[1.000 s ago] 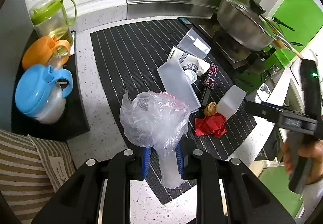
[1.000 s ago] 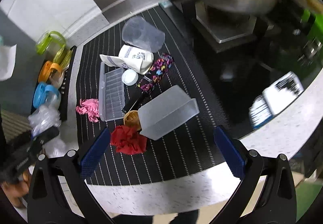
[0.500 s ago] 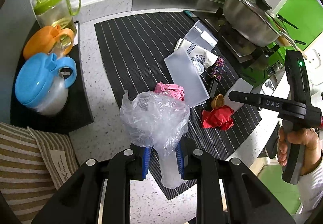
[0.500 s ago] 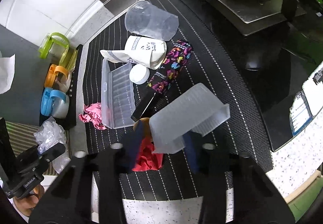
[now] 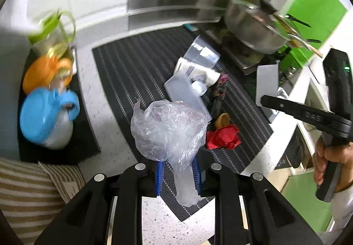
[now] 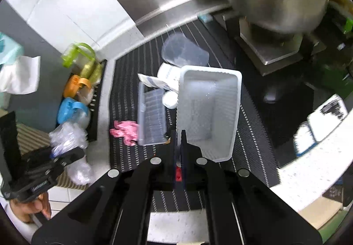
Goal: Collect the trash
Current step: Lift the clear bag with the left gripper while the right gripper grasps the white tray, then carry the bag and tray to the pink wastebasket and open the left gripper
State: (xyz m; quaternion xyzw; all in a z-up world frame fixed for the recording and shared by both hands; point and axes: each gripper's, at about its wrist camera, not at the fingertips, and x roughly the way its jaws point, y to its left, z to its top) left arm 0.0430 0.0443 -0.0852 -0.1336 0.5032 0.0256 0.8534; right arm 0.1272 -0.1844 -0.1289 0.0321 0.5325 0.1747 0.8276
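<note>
Kitchen counter: speckled white worktop [image 5: 103, 99] with a black striped mat [image 5: 141, 62] laid over it; a steel pot [image 5: 253, 24] sits on the stove past the mat's far right corner, and lidded jugs [image 5: 44, 112] stand on a dark tray off the mat's left edge.

Left gripper [image 5: 178, 173]: my blue pads are clamped on the neck of a clear plastic bag [image 5: 167, 128], whose crumpled body bulges above the jaws, over the mat's near edge.

Right gripper [image 6: 178, 152]: my jaws are pressed together on the near wall of a frosted plastic tub [image 6: 207, 112]; I judge it lifted, tilted so its open mouth faces my camera. It looks empty.

Trash on the mat: red crumpled wrapper [image 5: 222, 137] near the near right corner, a small brown cap [image 5: 222, 119] touching it, pink crumpled paper [image 6: 124, 131] against the left side of a clear hinged case [image 6: 152, 117], then a paper cup [image 6: 165, 75], white lid [image 6: 169, 98] and clear cup [image 6: 184, 53] toward the far edge.

Step in hand: I judge it to be carrying the tub across to the bag.

Doing it well: the bag's mouth is bunched and I cannot see an opening, so I should loosen my left grip only enough to spread it, bring the tub in narrow end first, and keep my thin wall pinch firm so the tub does not swing.

Risk: the slick film could slip from my pads.
</note>
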